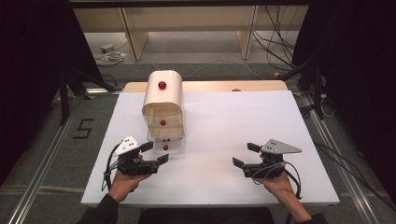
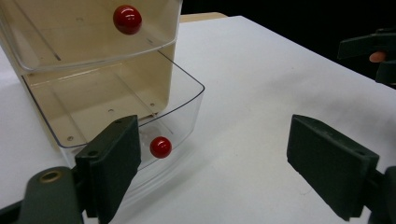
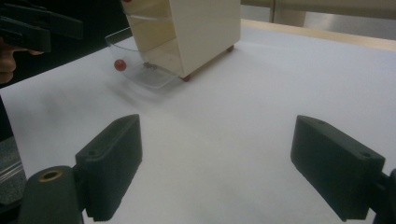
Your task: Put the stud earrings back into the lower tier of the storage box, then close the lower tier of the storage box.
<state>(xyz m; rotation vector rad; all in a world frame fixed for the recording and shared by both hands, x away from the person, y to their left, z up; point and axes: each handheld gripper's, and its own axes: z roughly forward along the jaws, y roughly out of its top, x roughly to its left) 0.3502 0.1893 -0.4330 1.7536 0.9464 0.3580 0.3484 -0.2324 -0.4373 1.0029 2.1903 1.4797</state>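
A cream drawer cabinet (image 1: 162, 105) stands on the white table (image 1: 233, 130) at the back left, with clear drawers and red knobs. Its bottom drawer (image 2: 140, 116) is pulled out and looks empty; the red knob (image 2: 160, 147) on its front shows low in the left gripper view. My left gripper (image 1: 155, 152) is open just in front of that drawer, nothing between its jaws. My right gripper (image 1: 246, 154) is open over bare table at the front right, holding nothing. In the right gripper view the cabinet (image 3: 196, 32) and the drawer knob (image 3: 120, 65) lie far ahead.
A red knob (image 1: 162, 85) sits on the cabinet's rounded top and another (image 1: 162, 122) on the shut middle drawer. A wooden strip (image 1: 210, 86) edges the table's far side. Cables (image 1: 275, 46) and shelving legs lie on the floor beyond.
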